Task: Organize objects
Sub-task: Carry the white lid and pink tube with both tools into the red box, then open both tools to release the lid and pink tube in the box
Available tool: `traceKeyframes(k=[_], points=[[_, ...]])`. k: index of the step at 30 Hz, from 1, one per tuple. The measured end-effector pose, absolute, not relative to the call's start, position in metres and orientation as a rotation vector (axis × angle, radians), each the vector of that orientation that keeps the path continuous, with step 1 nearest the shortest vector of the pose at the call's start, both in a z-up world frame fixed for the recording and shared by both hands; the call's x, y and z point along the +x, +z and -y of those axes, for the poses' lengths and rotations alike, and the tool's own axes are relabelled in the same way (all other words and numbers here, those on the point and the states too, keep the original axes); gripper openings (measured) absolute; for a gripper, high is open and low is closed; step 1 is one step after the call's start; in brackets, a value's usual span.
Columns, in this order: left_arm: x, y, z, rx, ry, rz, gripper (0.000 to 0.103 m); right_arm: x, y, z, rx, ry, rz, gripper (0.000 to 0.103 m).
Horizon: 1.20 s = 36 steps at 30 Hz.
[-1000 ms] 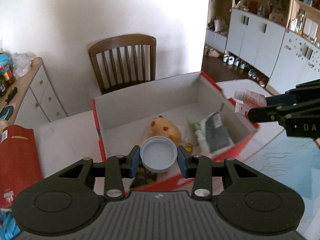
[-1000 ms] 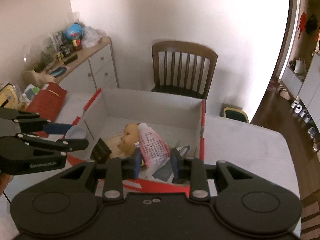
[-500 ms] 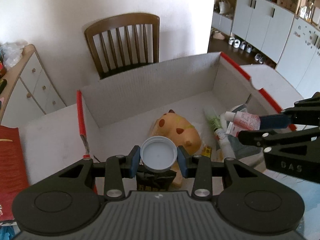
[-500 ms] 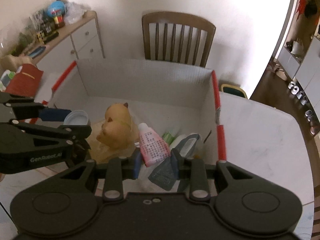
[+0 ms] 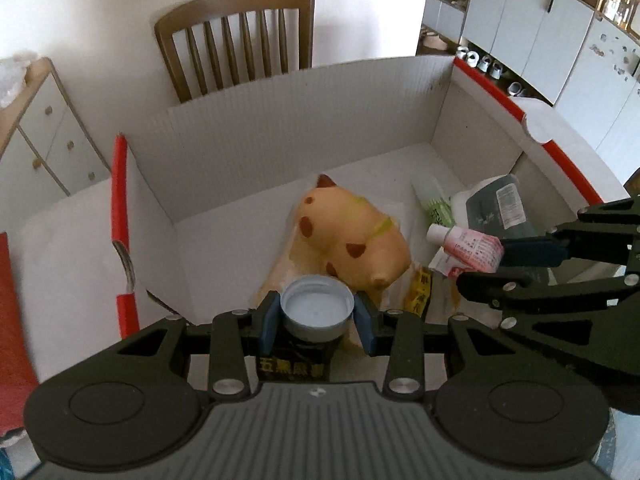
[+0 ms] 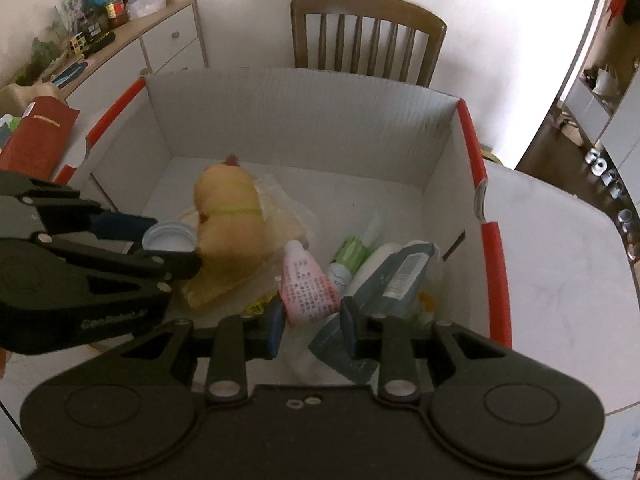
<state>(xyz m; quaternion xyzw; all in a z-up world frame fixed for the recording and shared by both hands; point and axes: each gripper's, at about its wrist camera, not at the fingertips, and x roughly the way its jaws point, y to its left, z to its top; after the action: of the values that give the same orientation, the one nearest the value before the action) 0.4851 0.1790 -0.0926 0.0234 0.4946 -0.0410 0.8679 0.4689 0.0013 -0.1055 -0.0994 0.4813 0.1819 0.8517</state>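
A large white corrugated cardboard box with red rims (image 5: 280,120) (image 6: 304,120) stands open on a pale table (image 6: 560,248), its four walls upright and its far wall in front of a brown wooden slatted chair (image 5: 236,40) (image 6: 368,40). Inside, the far half of the box floor is bare, and so is the left side next to the left wall; the contents crowd the near middle and the near right corner. Both grippers reach in over the near edge, side by side and close together but not touching.

A yellow plush toy with brown spots (image 5: 352,236) (image 6: 232,216) lies in the middle of the floor, its long axis running from far-left to near-right in the left wrist view. To its right, against the right wall, a grey-green soft pouch (image 5: 500,208) (image 6: 396,280) lies beside a green and white tube (image 5: 436,204) (image 6: 352,252) whose cap end points away toward the far wall.

The right gripper (image 6: 312,316) (image 5: 496,260) pinches a small pink tube with a white cap (image 6: 306,280) (image 5: 468,246) by its flat tail; its cap points far and slightly left, above the pouch and tube.

The left gripper (image 5: 316,316) (image 6: 176,244) clamps a round pale-blue plastic lid (image 5: 316,312) (image 6: 170,238), hollow side up, just near of the plush toy and above a dark printed packet (image 5: 292,364).
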Motion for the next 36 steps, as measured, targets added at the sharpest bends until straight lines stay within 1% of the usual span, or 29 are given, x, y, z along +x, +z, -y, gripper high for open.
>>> traceKeyframes(k=[3,4,5,8,10,16,29,36], points=[[0.486,-0.094,-0.179,0.043,-0.081,-1.035,0.042,0.469,-0.104,0.001,-0.21,0.378,-1.009,0.033],[0.485,-0.093,-0.179,0.039,-0.082,-1.03,0.05,0.471,-0.104,0.002,-0.209,0.38,-1.01,0.034],[0.484,-0.091,-0.179,0.035,-0.084,-1.021,0.053,0.47,-0.103,0.003,-0.205,0.384,-1.008,0.035],[0.483,-0.088,-0.178,0.033,-0.092,-1.003,0.063,0.468,-0.1,0.008,-0.198,0.388,-0.997,0.041],[0.48,-0.086,-0.175,0.044,-0.088,-0.991,0.064,0.467,-0.096,0.011,-0.194,0.396,-0.991,0.047],[0.478,-0.075,-0.175,0.008,-0.09,-0.969,0.065,0.461,-0.083,0.021,-0.169,0.402,-0.966,0.055],[0.444,-0.036,-0.162,0.001,-0.096,-0.894,0.065,0.429,-0.048,0.041,-0.165,0.431,-0.903,0.056],[0.417,-0.017,-0.148,-0.003,-0.102,-0.863,0.066,0.406,-0.031,0.051,-0.161,0.457,-0.871,0.061]])
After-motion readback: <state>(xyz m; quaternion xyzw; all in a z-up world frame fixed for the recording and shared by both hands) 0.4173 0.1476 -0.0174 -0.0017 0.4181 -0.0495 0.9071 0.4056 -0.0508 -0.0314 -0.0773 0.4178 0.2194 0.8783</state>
